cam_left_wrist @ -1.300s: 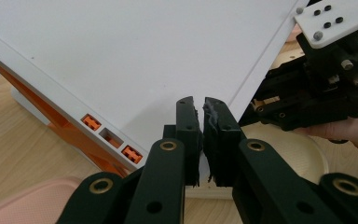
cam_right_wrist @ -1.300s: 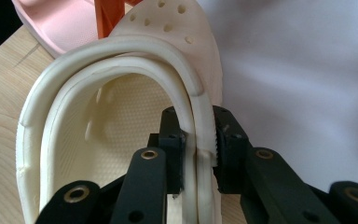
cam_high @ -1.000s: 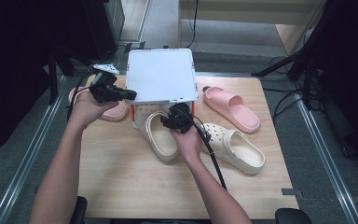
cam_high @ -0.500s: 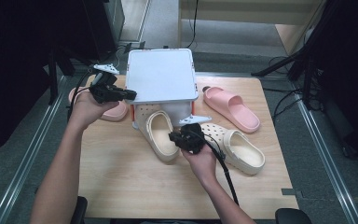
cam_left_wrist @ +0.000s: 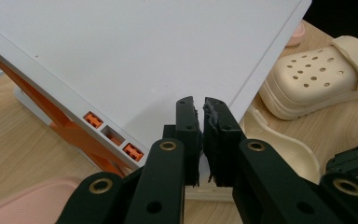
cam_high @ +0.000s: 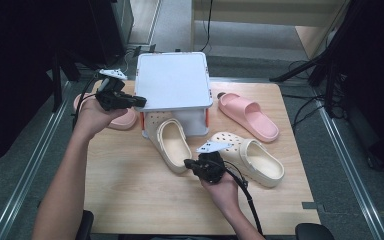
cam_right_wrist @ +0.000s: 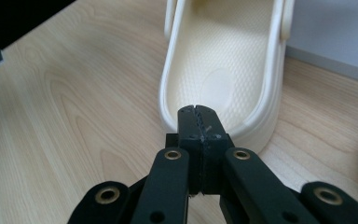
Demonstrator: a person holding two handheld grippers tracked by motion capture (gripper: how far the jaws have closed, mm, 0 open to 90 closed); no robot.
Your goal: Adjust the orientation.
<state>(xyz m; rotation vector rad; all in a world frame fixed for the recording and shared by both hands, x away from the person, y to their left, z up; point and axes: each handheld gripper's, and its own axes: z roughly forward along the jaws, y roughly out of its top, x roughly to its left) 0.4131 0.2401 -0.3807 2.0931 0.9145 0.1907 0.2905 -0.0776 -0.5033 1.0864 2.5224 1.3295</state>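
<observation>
A white storage box (cam_high: 192, 122) with orange latches stands at the back of the wooden table (cam_high: 130, 190). Its lid (cam_high: 172, 80) is tilted up. My left gripper (cam_high: 137, 101) is shut on the lid's left edge, and the lid (cam_left_wrist: 135, 60) runs between the closed jaws of that gripper (cam_left_wrist: 203, 112). A cream clog (cam_high: 172, 145) lies in front of the box with its toe under the lid. My right gripper (cam_high: 190, 164) sits at the clog's heel. Its jaws have just been closing, and in the right gripper view the gripper (cam_right_wrist: 197, 112) is shut with nothing between its pads, over the heel rim of the clog (cam_right_wrist: 223, 60).
A second cream clog (cam_high: 252, 157) lies just right of my right hand. One pink slide (cam_high: 247, 115) rests at the right of the box, another pink slide (cam_high: 117, 120) under my left hand. Bare wood stretches along the table's front and left.
My right hand has drawn back from the box front toward the person, down to the clog's heel, and its jaws have closed. The left hand and the lid have stayed put.
</observation>
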